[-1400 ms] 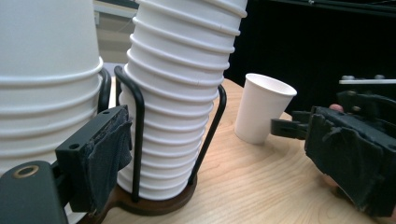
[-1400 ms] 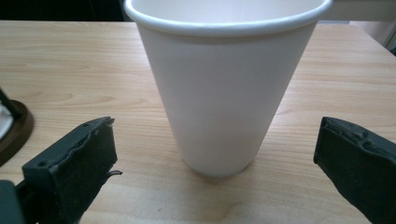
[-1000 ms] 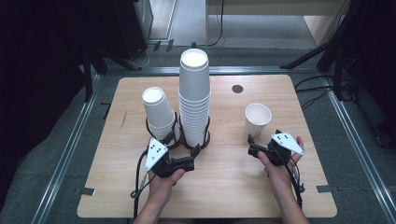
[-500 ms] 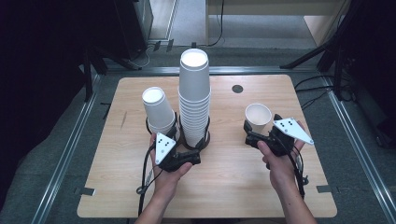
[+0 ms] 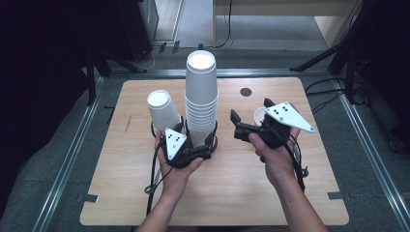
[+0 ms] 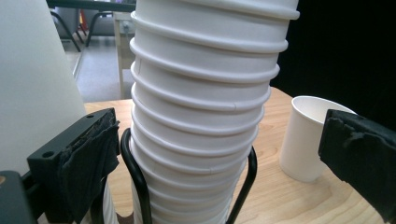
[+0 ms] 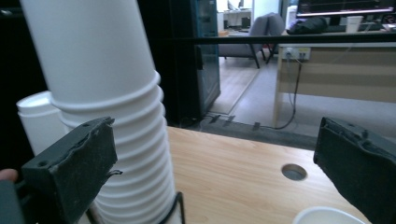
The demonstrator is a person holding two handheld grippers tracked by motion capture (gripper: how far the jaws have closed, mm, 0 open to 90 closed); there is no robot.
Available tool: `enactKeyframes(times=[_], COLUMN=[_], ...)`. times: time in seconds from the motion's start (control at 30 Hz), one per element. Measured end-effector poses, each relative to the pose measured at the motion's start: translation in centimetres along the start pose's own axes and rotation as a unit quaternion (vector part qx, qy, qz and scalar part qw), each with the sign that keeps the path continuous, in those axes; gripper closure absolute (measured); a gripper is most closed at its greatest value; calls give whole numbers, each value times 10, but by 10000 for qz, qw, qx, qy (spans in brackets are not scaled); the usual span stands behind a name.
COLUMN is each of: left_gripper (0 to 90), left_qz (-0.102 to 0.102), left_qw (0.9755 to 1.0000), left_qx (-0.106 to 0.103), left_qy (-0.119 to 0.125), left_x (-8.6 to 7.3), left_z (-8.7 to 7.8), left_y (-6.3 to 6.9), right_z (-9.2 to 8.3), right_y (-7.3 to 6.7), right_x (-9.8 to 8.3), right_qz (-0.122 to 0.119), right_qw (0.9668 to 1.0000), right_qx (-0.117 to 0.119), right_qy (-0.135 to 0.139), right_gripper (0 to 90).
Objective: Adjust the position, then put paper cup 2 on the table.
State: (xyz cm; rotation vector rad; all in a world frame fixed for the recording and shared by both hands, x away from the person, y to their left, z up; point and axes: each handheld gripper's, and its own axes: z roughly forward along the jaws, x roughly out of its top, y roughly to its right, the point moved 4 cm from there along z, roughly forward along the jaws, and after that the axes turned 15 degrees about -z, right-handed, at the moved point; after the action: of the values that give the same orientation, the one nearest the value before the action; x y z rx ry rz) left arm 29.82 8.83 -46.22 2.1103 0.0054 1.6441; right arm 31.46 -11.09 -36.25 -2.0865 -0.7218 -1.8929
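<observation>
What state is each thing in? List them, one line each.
Tall stack: upside down, nested, standing in a black wire holder.
Short stack: upside down, beside the tall one.
Single cup: upright, empty, alone on the table.
Left gripper: open, fingers either side of the tall stack.
Right gripper: open, holding nothing.

The way ahead of the left tool (image 5: 209, 143) is blocked by the tall cup stack (image 5: 200, 99) in its wire holder (image 6: 135, 172), flanked closely by the shorter stack (image 5: 162, 108). Bare surface (image 5: 232, 179) is left open between stack and single cup (image 6: 306, 137).
</observation>
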Motion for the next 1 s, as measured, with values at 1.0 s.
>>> enactKeyframes(times=[1.0], left_gripper=[0], left_qz=[22], left_qw=[9995], left_qx=[324], left_qy=[42], left_x=[4], left_z=[25], left_y=[1], right_z=[52], right_y=[-55], right_x=[49], right_qz=[-250], right_qw=[9973], right_qx=[675], right_qy=[149], right_gripper=[0])
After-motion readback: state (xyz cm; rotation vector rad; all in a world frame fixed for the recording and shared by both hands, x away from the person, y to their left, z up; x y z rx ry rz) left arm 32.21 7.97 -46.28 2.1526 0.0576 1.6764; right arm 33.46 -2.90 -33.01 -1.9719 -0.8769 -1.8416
